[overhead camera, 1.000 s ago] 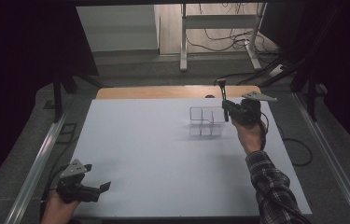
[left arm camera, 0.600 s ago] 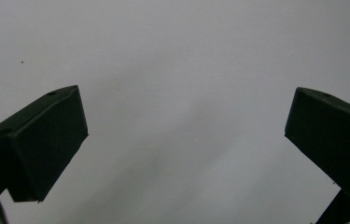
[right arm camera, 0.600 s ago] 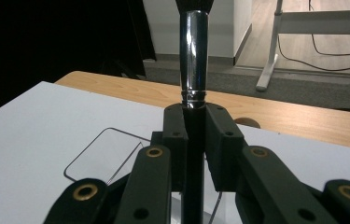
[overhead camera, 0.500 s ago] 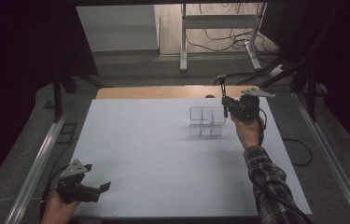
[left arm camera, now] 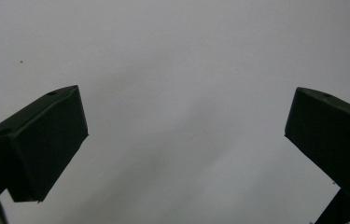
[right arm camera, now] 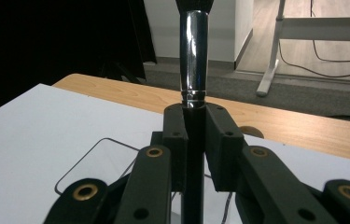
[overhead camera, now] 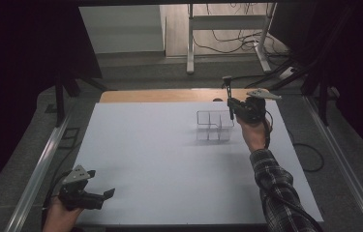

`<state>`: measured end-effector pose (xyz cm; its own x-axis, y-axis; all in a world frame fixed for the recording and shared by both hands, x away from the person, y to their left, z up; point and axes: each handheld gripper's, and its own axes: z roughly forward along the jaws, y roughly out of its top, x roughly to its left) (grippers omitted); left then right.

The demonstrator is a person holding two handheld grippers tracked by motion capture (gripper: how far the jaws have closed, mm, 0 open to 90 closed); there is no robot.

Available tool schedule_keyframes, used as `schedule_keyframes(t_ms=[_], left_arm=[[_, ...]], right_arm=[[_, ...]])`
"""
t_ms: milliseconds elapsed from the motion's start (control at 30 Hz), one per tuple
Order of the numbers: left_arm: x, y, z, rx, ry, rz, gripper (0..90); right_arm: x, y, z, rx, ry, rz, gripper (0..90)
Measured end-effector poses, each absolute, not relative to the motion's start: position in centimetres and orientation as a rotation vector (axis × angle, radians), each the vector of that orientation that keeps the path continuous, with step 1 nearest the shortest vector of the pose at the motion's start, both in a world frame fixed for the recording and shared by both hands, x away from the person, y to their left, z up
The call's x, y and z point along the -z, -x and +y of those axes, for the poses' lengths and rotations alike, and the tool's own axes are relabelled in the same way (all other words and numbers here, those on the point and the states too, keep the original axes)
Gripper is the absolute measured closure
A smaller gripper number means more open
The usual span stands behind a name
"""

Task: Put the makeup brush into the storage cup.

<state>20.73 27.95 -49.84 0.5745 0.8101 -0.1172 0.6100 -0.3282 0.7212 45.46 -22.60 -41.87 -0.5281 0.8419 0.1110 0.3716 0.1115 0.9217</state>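
My right gripper (overhead camera: pixel 231 105) is shut on the black handle of a makeup brush (overhead camera: pixel 228 94), which it holds upright over the right end of a clear compartment organizer (overhead camera: pixel 213 126). In the right gripper view the brush's chrome ferrule (right arm camera: pixel 193 51) rises straight above the pinched jaws of the right gripper (right arm camera: pixel 194 135), and the organizer's rim (right arm camera: pixel 93 161) lies below and to the left. My left gripper (overhead camera: pixel 102 198) rests at the table's near left corner, jaws wide apart. In its own view the left gripper (left arm camera: pixel 186 144) has only the white table surface (left arm camera: pixel 177 56) between its jaws.
The white tabletop (overhead camera: pixel 159 154) spans most of the high view, with a wooden strip (overhead camera: pixel 159 95) along its far edge. Metal rails (overhead camera: pixel 43 159) run down both sides. Beyond the table stand a white frame (overhead camera: pixel 227 24) and floor cables.
My right gripper has lifted the brush slightly higher over the organizer. The left gripper has stayed where it was.
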Motion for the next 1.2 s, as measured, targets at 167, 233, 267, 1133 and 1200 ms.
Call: schedule_keyframes(t_ms=[167, 233, 267, 1133, 1200], left_arm=[[49.8, -20.7, 27.9, -0.34, -2.058, 1.129, 0.0], [49.8, -20.7, 27.9, -0.34, -2.059, 1.129, 0.0], [49.8, -20.7, 27.9, -0.34, -2.059, 1.128, 0.0], [49.9, -20.7, 27.9, -0.332, -2.066, 1.125, 0.0], [49.9, -20.7, 27.9, -0.331, -2.067, 1.124, 0.0]], right_arm=[[41.9, -45.6, -22.4, -1.403, -1.17, 1.953, 78.8], [42.0, -45.6, -22.3, -1.402, -1.166, 1.949, 78.7], [42.0, -45.6, -22.3, -1.403, -1.166, 1.948, 78.8], [44.7, -45.4, -21.9, -1.347, -1.175, 1.988, 78.7], [44.8, -45.4, -21.9, -1.344, -1.173, 1.99, 78.7]])
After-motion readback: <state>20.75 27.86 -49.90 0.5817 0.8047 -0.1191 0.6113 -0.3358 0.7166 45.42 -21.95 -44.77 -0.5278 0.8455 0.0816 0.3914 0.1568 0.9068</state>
